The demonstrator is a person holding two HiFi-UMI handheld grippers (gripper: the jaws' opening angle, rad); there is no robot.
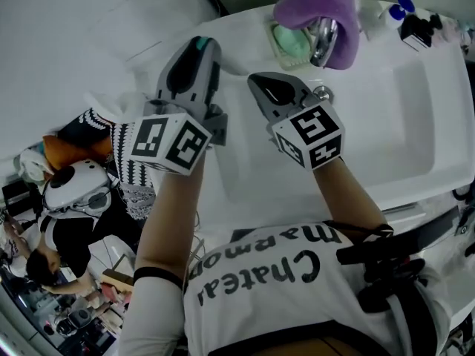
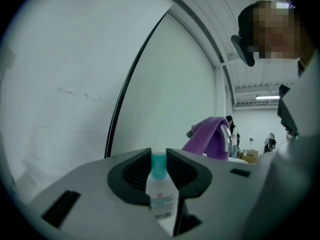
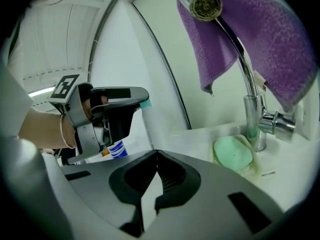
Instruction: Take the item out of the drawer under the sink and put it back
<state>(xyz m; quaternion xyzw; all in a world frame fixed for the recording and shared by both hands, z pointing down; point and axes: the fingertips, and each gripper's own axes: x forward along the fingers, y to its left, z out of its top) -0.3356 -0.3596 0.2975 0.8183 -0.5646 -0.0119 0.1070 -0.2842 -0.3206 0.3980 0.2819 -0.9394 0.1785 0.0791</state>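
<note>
Our left hand-held gripper [image 1: 196, 49] pinches the teal-capped bottle [image 2: 161, 189] over the white sink [image 1: 401, 117] rim; right hand-held gripper [image 1: 269, 87] pressed together, empty. At one o'clock a purple cloth [image 1: 330, 10] drapes the faucet [image 1: 324, 37]; white wall [image 1: 74, 35] at eleven.

I'm working at a bathroom washbasin: a white sink [image 1: 415, 117], a chrome tap [image 3: 252, 116] with a purple towel [image 3: 270, 39] draped over it, and green soap [image 3: 232, 154] beside it. Beyond it, ceiling strip lights [image 2: 267, 98] suggest a big lab hall.
</note>
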